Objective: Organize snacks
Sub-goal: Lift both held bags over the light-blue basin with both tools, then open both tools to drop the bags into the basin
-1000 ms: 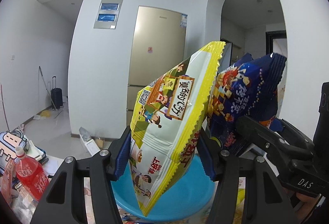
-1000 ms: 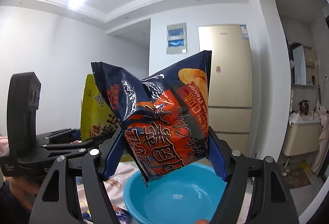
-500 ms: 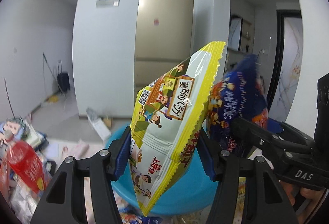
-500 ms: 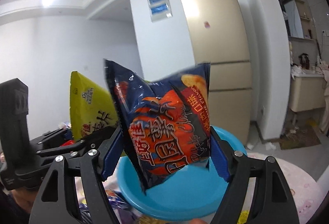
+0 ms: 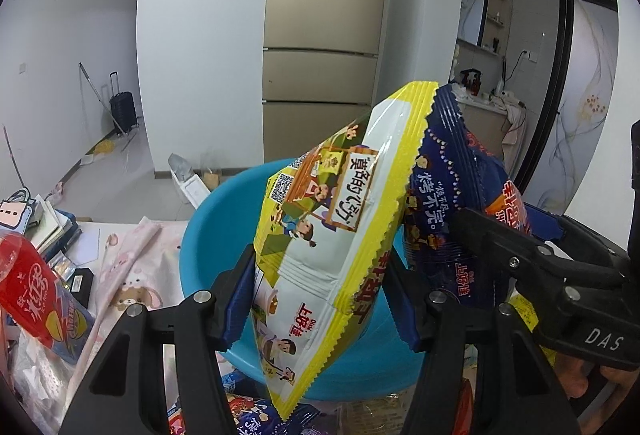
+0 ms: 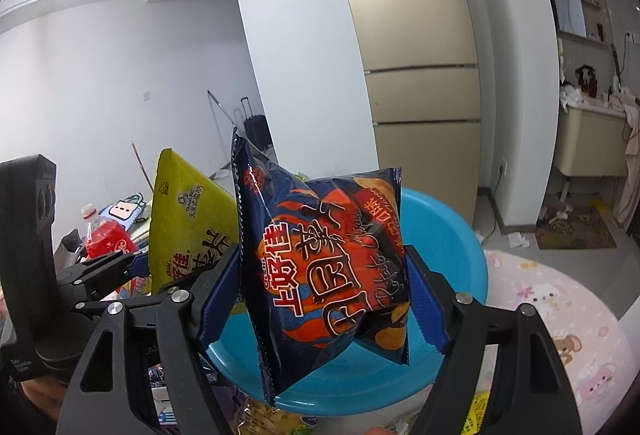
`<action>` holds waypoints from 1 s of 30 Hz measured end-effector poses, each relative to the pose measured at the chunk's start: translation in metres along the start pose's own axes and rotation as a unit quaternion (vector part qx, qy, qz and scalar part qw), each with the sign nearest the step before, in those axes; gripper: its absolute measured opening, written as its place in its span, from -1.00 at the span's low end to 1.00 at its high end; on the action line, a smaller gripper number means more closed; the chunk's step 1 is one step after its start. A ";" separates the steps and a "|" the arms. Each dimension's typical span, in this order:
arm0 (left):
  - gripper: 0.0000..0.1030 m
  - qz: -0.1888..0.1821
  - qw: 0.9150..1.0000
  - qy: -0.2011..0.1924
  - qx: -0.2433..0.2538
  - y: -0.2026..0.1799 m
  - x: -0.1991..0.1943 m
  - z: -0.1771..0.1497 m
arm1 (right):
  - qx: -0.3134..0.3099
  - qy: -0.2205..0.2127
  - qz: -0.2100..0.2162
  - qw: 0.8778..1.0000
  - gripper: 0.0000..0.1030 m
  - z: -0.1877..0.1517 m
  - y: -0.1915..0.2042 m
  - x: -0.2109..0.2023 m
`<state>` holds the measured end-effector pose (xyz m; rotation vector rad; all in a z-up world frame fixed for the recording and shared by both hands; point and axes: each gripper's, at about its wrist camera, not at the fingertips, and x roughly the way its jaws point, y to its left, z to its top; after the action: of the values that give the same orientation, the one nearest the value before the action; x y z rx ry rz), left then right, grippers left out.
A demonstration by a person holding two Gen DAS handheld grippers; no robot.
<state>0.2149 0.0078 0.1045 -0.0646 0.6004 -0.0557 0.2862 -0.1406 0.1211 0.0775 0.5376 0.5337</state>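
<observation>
Bags are coming lower: we are clamping the yellow chip bag [image 5: 328, 235] in our left fingers [image 5: 320, 311] and the dark-blue chip bag [image 6: 328, 271] in our right fingers [image 6: 320, 299], both now nearer above the blue basin [image 6: 452, 247], likely ready for release.

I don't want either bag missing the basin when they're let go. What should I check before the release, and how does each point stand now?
1. Left gripper clamps the yellow bag: ok.
2. Right gripper clamps the dark blue bag: ok.
3. Blue basin sits in front of and below both bags: ok.
4. Basin interior free of other items: cannot tell, the bags hide most of it.
5. Bags apart from each other: not ok, in the left wrist view they overlap or touch.
6. Bags low enough over the basin to drop in: cannot tell.
</observation>
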 end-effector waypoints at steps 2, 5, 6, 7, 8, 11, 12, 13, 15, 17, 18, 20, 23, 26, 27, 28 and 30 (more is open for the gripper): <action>0.20 -0.001 1.000 0.002 0.000 0.000 0.001 -0.003 | 0.004 0.005 0.001 1.000 0.47 -0.002 -0.003 0.003; 0.20 -0.003 1.000 0.003 -0.004 0.003 0.004 -0.003 | 0.008 0.008 0.002 1.000 0.47 -0.005 -0.005 0.005; 0.20 -0.004 1.000 0.004 -0.008 0.004 0.005 -0.004 | 0.009 0.008 0.002 1.000 0.47 -0.005 -0.004 0.005; 0.20 -0.008 1.000 0.006 -0.011 0.004 0.006 -0.004 | 0.007 0.009 0.001 1.000 0.47 -0.006 -0.005 0.006; 0.20 -0.010 1.000 0.007 -0.013 0.005 0.006 -0.004 | 0.004 0.009 -0.001 1.000 0.47 -0.005 -0.004 0.006; 0.20 -0.011 1.000 0.007 -0.016 0.007 0.007 -0.004 | 0.002 0.009 -0.004 1.000 0.47 -0.005 -0.002 0.007; 0.20 -0.010 1.000 0.006 -0.016 0.007 0.007 -0.004 | 0.002 0.009 -0.004 1.000 0.48 -0.006 -0.001 0.008; 0.20 -0.010 1.000 0.007 -0.016 0.008 0.007 -0.004 | 0.001 0.009 -0.004 1.000 0.48 -0.006 -0.001 0.008; 0.20 -0.011 1.000 0.008 -0.019 0.009 0.008 -0.004 | 0.000 0.009 -0.005 1.000 0.48 -0.005 0.001 0.008; 0.20 -0.012 1.000 0.010 -0.022 0.008 0.008 -0.004 | 0.000 0.010 -0.004 1.000 0.48 -0.006 0.001 0.008; 0.20 -0.012 1.000 0.012 -0.025 0.009 0.008 -0.004 | 0.001 0.009 -0.004 1.000 0.48 -0.005 0.001 0.009; 0.20 -0.016 0.999 0.013 -0.034 0.010 0.009 -0.003 | 0.002 0.008 -0.004 1.000 0.49 -0.005 0.001 0.008; 0.28 -0.023 0.999 0.012 -0.044 0.014 0.010 -0.002 | 0.006 0.001 0.000 1.000 0.74 -0.005 0.000 0.004; 0.99 0.016 0.999 -0.002 -0.039 0.015 0.006 -0.001 | 0.014 -0.011 0.009 1.000 0.97 -0.003 -0.001 -0.001; 1.00 0.030 0.999 -0.014 -0.036 0.015 0.004 -0.001 | 0.018 -0.015 0.006 1.000 0.99 -0.002 -0.002 -0.004; 1.00 0.033 0.999 -0.022 -0.033 0.016 0.001 0.000 | 0.018 -0.018 0.001 1.000 0.99 -0.001 -0.003 -0.006; 1.00 0.018 0.999 -0.025 -0.037 0.018 -0.003 0.002 | 0.014 -0.026 -0.006 1.000 0.99 0.002 -0.003 -0.011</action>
<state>0.2138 0.0256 0.1062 -0.1275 0.5526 0.0028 0.2802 -0.1483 0.1272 0.1142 0.4953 0.5107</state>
